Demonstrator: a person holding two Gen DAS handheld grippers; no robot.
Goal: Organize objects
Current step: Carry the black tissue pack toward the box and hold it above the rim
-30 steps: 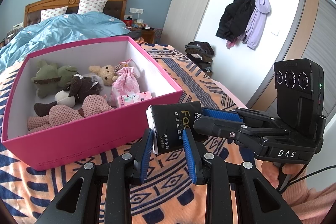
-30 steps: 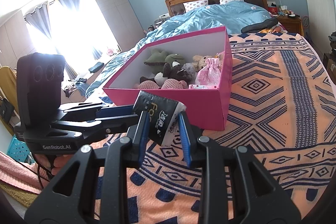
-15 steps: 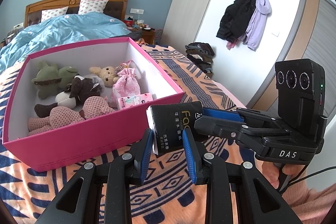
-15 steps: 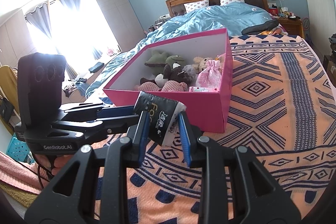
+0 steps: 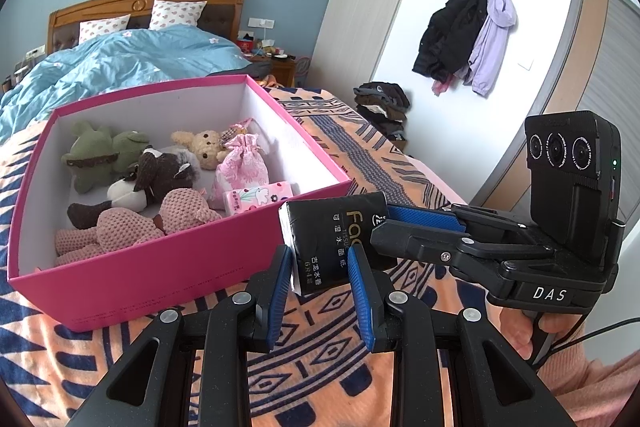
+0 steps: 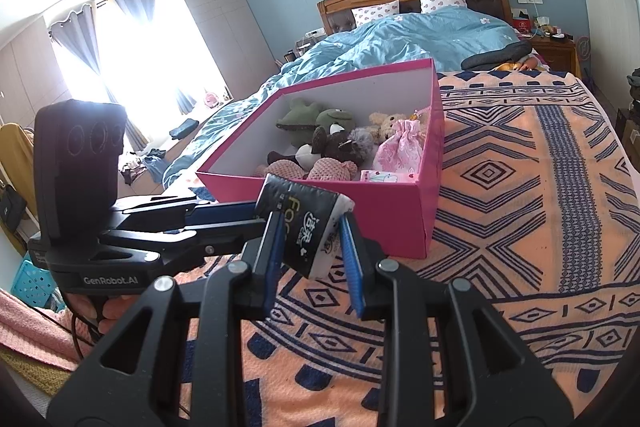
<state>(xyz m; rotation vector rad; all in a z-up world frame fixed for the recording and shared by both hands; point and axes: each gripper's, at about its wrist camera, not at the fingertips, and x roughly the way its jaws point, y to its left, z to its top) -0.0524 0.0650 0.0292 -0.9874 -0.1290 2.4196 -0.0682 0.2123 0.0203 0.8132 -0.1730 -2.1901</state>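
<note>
A black tissue pack (image 5: pixel 332 235) (image 6: pixel 304 211) hangs just above the patterned blanket, in front of the near wall of an open pink box (image 5: pixel 160 267) (image 6: pixel 380 219). My left gripper (image 5: pixel 320 259) (image 6: pixel 248 217) is shut on the pack's lower end. From the right side, my right gripper (image 5: pixel 384 227) (image 6: pixel 310 231) is shut on the same pack. Inside the box lie a green plush (image 5: pixel 100 155), a dark plush, pink knitted toys, a small bear, a pink drawstring pouch (image 5: pixel 242 167) and a pink tissue pack (image 5: pixel 260 197).
The orange and blue blanket (image 6: pixel 520 187) covers the bed around the box. A blue duvet (image 6: pixel 400 39) is heaped behind it. Coats (image 5: pixel 464 35) hang on the white wall above a clothes pile (image 5: pixel 380 103). A nightstand (image 6: pixel 556 51) stands by the headboard.
</note>
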